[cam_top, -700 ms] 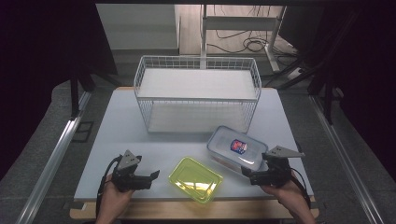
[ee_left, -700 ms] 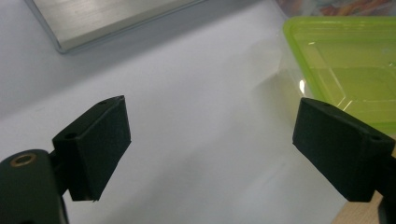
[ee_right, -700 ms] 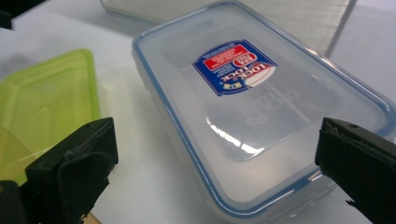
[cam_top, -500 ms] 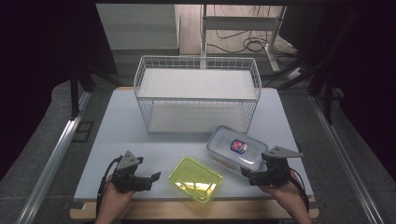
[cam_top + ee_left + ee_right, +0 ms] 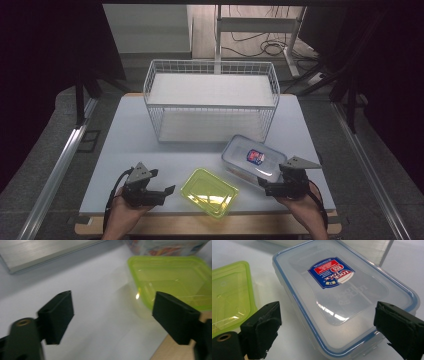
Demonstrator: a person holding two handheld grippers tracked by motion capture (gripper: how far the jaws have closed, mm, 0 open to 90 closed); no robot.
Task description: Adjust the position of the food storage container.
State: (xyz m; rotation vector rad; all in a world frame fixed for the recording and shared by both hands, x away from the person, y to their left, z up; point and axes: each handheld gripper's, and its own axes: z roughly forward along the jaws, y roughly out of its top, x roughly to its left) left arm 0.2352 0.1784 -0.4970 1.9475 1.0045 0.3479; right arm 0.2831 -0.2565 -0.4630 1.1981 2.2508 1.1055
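left gripper [image 5: 167, 190] – jaws apart, level | right gripper [image 5: 262, 186] – jaws apart, seemingly low

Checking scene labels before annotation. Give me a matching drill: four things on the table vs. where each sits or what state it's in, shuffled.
Things:
1. wire basket
2. green container
3. clear lidded box
4. left gripper

Places or states:
A. in front of the right gripper, blue-rimmed lid on
B. open, nothing between its fingers
C. far side of the table, standing empty
D. near edge, between the two grippers, no lid

Pairs: 1-C, 2-D, 3-A, 4-B
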